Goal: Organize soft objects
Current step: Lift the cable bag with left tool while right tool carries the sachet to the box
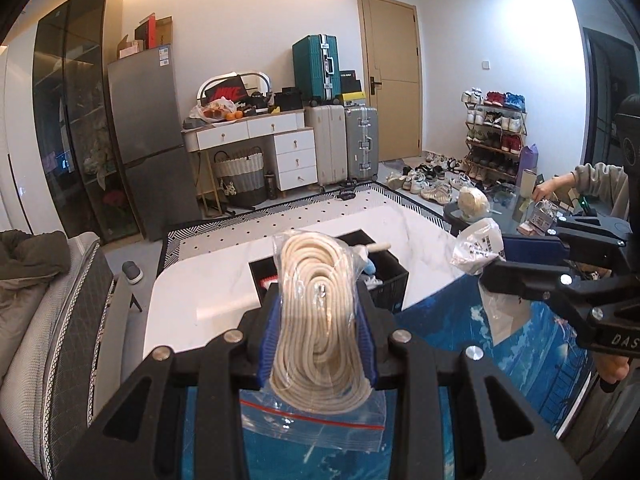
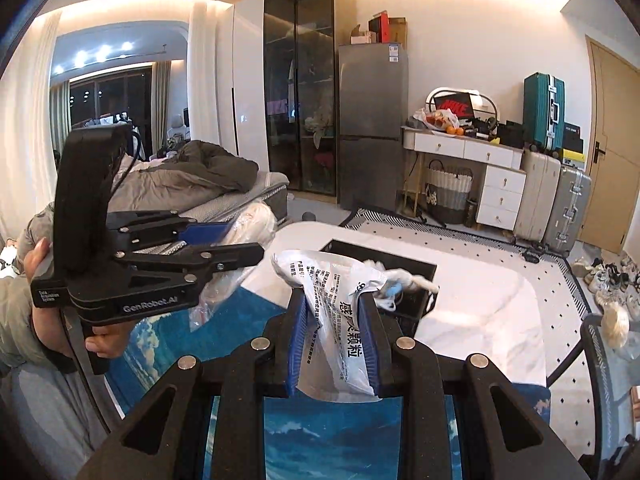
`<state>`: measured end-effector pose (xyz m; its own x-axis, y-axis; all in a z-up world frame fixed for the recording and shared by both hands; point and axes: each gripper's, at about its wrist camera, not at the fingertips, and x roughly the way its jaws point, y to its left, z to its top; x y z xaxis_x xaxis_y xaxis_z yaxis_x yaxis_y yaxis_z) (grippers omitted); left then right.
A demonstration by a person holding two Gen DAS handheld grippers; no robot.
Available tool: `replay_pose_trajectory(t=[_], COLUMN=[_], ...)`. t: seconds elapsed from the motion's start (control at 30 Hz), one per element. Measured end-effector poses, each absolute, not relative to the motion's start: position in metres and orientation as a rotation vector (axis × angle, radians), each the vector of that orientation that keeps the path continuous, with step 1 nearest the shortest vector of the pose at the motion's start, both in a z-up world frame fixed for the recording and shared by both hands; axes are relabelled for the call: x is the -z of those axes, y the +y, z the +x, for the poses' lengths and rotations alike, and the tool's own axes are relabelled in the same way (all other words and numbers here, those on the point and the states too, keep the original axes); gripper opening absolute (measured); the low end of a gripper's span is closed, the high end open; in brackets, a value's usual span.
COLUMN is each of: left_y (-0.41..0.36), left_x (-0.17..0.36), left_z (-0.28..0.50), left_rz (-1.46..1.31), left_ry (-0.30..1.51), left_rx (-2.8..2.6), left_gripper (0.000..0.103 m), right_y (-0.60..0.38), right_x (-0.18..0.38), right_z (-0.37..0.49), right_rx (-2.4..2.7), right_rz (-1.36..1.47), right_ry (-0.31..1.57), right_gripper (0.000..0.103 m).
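behind both grippers lies a bedroom: a grey fridge (image 1: 150, 136), a white dresser (image 1: 276, 148), stacked suitcases (image 1: 340, 144), a shoe rack (image 1: 496, 136) and a tan door (image 1: 394, 76). below the jaws runs a white marble counter (image 1: 208, 280), its near part covered by a blue sky-print cloth (image 1: 516, 328).

the left gripper (image 1: 318, 320) has its jaws pinching a clear zip bag of coiled cream rope (image 1: 316, 304); the blue pads press on both sides of the coil, the rope rising up between them and the bag's red-striped zip edge hanging below. just beyond the jaw tips, on the counter, sits a black bin (image 1: 380, 276) with some white and pale blue items inside.

the right gripper (image 2: 334, 340) has its jaws nearly pressed together, clamped on a thin white printed plastic bag (image 2: 344, 320), which stands crumpled above the pads and hangs out beneath them. the same black bin (image 2: 400, 264) sits just ahead of these jaws too, with white fluff and a blue bit at its near edge.

each gripper shows in the other's view, off to the side and held up clear of the counter, gripped by a person's hand (image 2: 104, 344). farther right of the left jaws, a second person's sleeve (image 1: 596, 184) reaches over a cluttered dark table (image 1: 472, 216).
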<state>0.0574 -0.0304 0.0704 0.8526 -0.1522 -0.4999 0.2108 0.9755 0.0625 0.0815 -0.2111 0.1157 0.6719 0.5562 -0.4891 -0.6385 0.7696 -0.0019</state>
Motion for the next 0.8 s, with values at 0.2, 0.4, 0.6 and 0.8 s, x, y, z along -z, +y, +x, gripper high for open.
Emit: replay_pose_trajectory(t=[0.2, 0.4, 0.6, 0.8], left_y=[-0.024, -0.019, -0.02, -0.014], left_x=[-0.088, -0.106, -0.118, -0.124], left_z=[0.081, 0.103, 0.125, 0.144], left_rz=[0.083, 0.034, 0.0, -0.029], left_ry=[0.467, 0.442, 0.418, 0.396], left_rx=[0.157, 0.144, 0.135, 0.109], left_gripper=[0.033, 0.033, 0.033, 0.033], right_y=[-0.198, -0.18, -0.166, -0.155], right_x=[-0.134, -0.158, -0.178, -0.19], right_z=[0.099, 0.124, 0.156, 0.183], right_rx=[-0.665, -0.639, -0.603, -0.585], right_rz=[-0.157, -0.138, -0.097, -0.073], right_ry=[0.442, 0.371, 0.34, 0.318], right_gripper=[0.025, 0.025, 0.025, 0.025])
